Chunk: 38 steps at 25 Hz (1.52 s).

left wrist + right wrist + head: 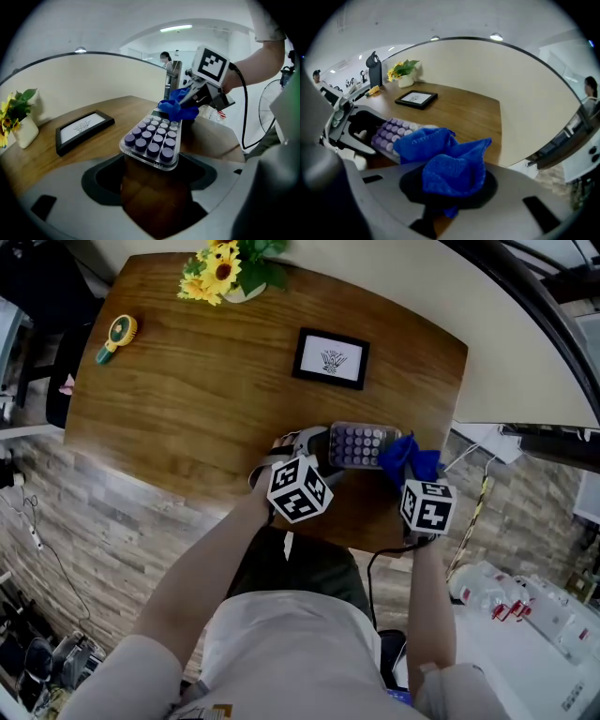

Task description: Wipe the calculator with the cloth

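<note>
- Worktop (187, 399) is carrying the calculator (357, 443) near the person's edge, keys facing up.
- Left tongs (151, 176) are clamping the calculator's near end, with the jaws standing wide across its body. They should be bracing it so it isn't sliding under the wipe.
- Right tongs (452, 199) are pinching the bunched blue cloth (440, 161), with the jaws closed on it.
- Cloth is lying over the calculator's far end. I'd be dragging it along the keys with light pressure and a flat fold.

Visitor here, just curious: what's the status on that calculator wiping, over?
Left gripper shut on one end of the calculator. Right gripper shut on blue cloth, cloth over calculator's other end. Picture frame sits apart, not in the way.
</note>
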{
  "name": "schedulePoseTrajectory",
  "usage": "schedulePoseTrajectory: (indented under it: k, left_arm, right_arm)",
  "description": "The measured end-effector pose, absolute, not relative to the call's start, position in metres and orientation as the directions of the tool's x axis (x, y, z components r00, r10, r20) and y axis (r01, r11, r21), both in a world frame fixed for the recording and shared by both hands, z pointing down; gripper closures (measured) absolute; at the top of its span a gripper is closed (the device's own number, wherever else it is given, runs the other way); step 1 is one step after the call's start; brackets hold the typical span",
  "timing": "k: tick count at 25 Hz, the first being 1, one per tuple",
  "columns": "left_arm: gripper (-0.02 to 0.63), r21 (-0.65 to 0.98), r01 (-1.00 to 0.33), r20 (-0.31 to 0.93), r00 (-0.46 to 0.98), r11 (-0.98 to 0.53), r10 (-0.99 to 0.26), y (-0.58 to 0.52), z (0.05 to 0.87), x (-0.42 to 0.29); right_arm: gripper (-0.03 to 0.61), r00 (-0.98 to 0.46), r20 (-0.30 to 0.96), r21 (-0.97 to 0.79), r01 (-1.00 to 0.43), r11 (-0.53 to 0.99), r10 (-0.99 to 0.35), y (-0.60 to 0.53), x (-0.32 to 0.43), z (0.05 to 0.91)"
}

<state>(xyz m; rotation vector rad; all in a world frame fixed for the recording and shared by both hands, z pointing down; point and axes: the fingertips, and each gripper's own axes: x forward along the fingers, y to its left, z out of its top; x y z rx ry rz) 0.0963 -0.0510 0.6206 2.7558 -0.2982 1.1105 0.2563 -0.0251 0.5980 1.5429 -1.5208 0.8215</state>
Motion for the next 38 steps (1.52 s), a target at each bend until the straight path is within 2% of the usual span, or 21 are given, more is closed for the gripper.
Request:
schedulePoseTrajectory:
  k: [7, 12, 15, 22, 32, 38]
  left_arm:
    - [0.245, 0.068, -0.241, 0.699, 0.704, -0.968, -0.126, -0.050, 0.620, 0.096]
    - [0.245, 0.067, -0.243, 0.700, 0.703, -0.968, -0.128, -0.050, 0.620, 0.096]
    - [0.247, 0.067, -0.243, 0.699, 0.704, -0.968, -0.128, -0.051, 0.620, 0.096]
    - [0.247, 0.064, -0.241, 0.696, 0.706, -0.968, -0.130, -0.051, 0.620, 0.097]
    - [0.258, 0.055, -0.240, 0.690, 0.711, -0.969, -0.137, -0.048, 0.618, 0.096]
    - [0.267, 0.084, -0.289, 0.708, 0.691, -0.954, -0.147, -0.050, 0.620, 0.091]
  right_arm:
    - [0.489, 0.039, 0.887, 0.068, -0.996, 0.048, -0.461, 0.018, 0.213, 0.598]
    - [0.485, -0.025, 0.873, -0.103, -0.986, -0.134, -0.487, 0.030, 0.198, 0.592]
    - [0.485, -0.091, 0.868, -0.203, -0.962, -0.181, -0.488, 0.036, 0.179, 0.596]
    - [0.482, -0.183, 0.825, -0.258, -0.964, -0.068, -0.535, 0.004, 0.136, 0.602]
    - [0.483, -0.290, 0.780, -0.337, -0.941, 0.018, -0.554, -0.006, 0.130, 0.600]
    - [0.482, -0.239, 0.785, -0.285, -0.958, 0.010, -0.572, -0.005, 0.164, 0.588]
